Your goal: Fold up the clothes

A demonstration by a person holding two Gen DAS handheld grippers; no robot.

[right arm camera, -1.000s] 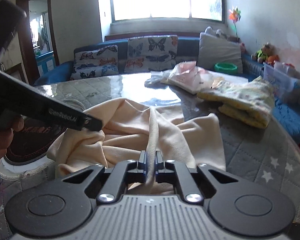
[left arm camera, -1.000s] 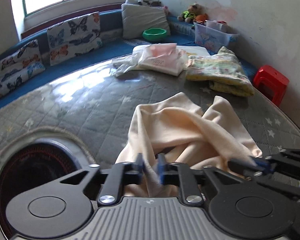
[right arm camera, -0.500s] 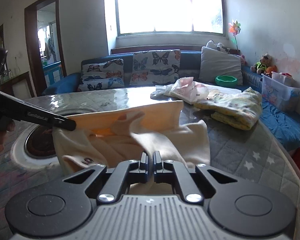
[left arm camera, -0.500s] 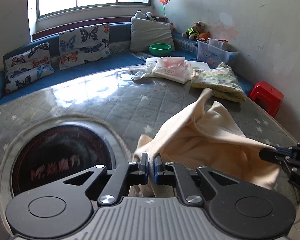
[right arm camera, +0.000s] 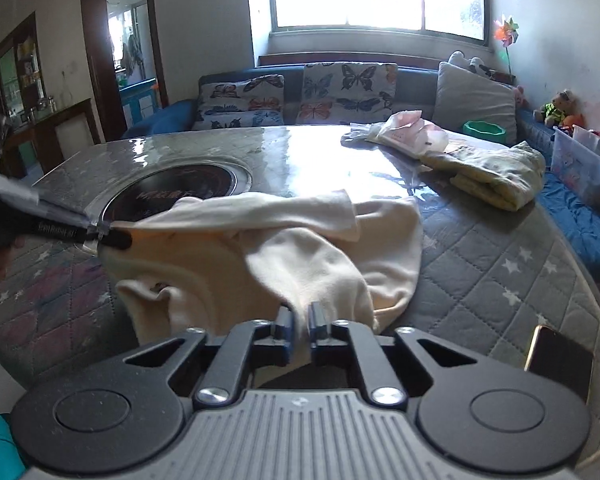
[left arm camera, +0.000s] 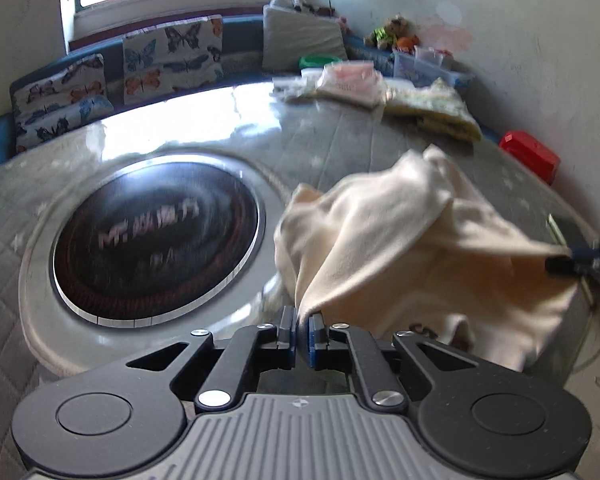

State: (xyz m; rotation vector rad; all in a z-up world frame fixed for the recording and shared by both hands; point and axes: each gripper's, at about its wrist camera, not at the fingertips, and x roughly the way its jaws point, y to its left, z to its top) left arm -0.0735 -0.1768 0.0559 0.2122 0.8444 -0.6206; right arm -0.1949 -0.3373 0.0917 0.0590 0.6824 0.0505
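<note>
Your left gripper [left arm camera: 299, 330] is clamped on one edge of the cream garment [left arm camera: 412, 248], and your right gripper [right arm camera: 299, 322] pinches another edge; the cloth hangs slack between them over the near side of the table [right arm camera: 500, 264]. To the garment's left a round black glass cooktop [left arm camera: 156, 236] is set into the table. A folded yellow-green cloth [right arm camera: 496, 172] and a plastic-wrapped bundle [right arm camera: 408, 136] lie well beyond it. A phone [right arm camera: 560, 360] sits near your right gripper. The table cover is grey, quilted and star-printed; the garment looks soft and creased.
</note>
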